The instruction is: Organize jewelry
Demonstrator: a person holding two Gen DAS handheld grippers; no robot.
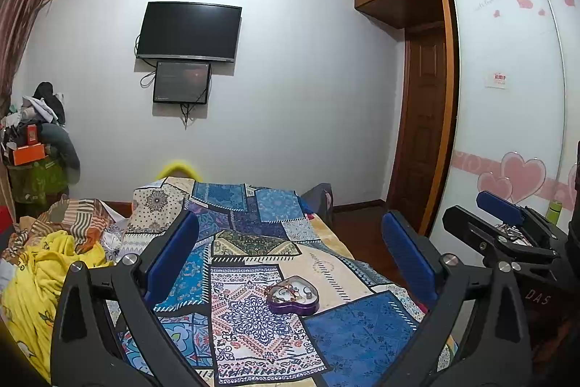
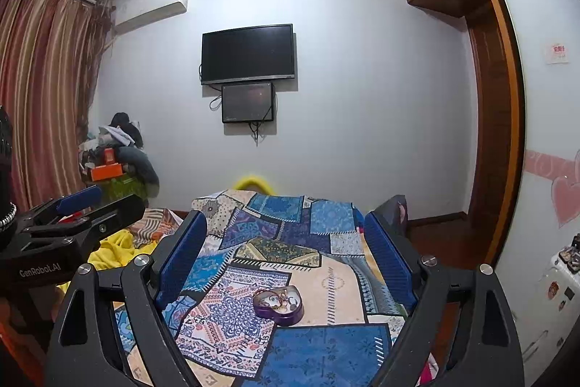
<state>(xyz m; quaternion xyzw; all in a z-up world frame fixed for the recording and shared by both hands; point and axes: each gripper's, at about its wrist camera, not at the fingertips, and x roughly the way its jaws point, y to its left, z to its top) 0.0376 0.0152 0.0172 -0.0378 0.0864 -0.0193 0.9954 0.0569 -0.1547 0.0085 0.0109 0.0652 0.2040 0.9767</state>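
A purple heart-shaped box (image 1: 293,296) lies open on the patchwork bedspread (image 1: 253,242), holding several pieces of jewelry. It also shows in the right wrist view (image 2: 278,303). My left gripper (image 1: 290,242) is open and empty, held above and short of the box. My right gripper (image 2: 286,242) is open and empty too, likewise above the box. Each gripper shows at the edge of the other's view: the right one (image 1: 507,220) and the left one (image 2: 79,205).
Crumpled yellow and striped bedding (image 1: 54,256) lies at the left of the bed. A wardrobe with heart-patterned sliding doors (image 1: 507,97) stands on the right, beside a brown door (image 1: 424,133). A cluttered pile (image 1: 32,140) sits at the far left. A television (image 1: 188,31) hangs on the wall.
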